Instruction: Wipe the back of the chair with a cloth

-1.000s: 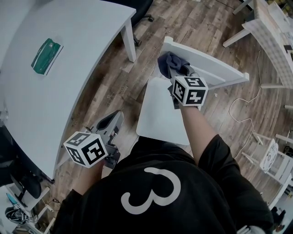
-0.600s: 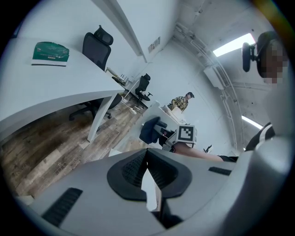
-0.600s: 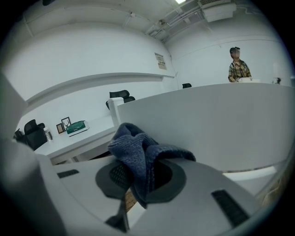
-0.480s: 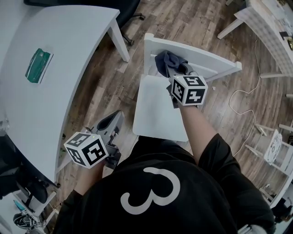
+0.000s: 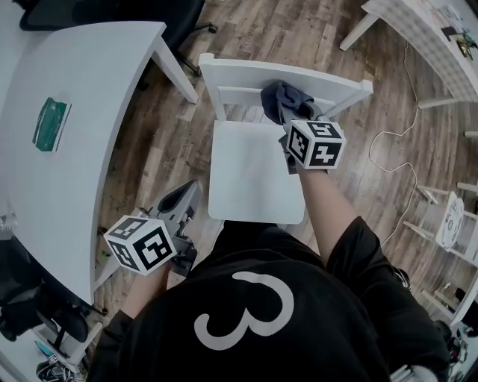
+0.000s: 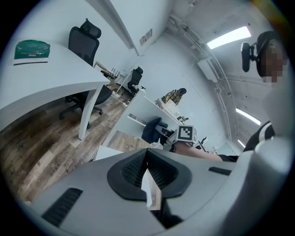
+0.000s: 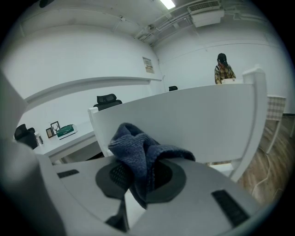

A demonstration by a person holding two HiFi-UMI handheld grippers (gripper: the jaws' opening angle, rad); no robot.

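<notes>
A white chair stands in front of me, its back rail running across the top of the head view and its seat below it. My right gripper is shut on a dark blue cloth, which presses against the rail right of its middle. In the right gripper view the cloth bunches out of the right gripper, with the chair back close behind. My left gripper hangs low at the left, away from the chair. Its jaws are shut in the left gripper view, with nothing between them.
A white curved table fills the left, with a green box on it and a leg near the chair. A black office chair stands behind. A cable lies on the wood floor at the right, near white furniture.
My right gripper has slid the cloth along the chair's back rail, from its left end to right of the middle. The left gripper has stayed put.
</notes>
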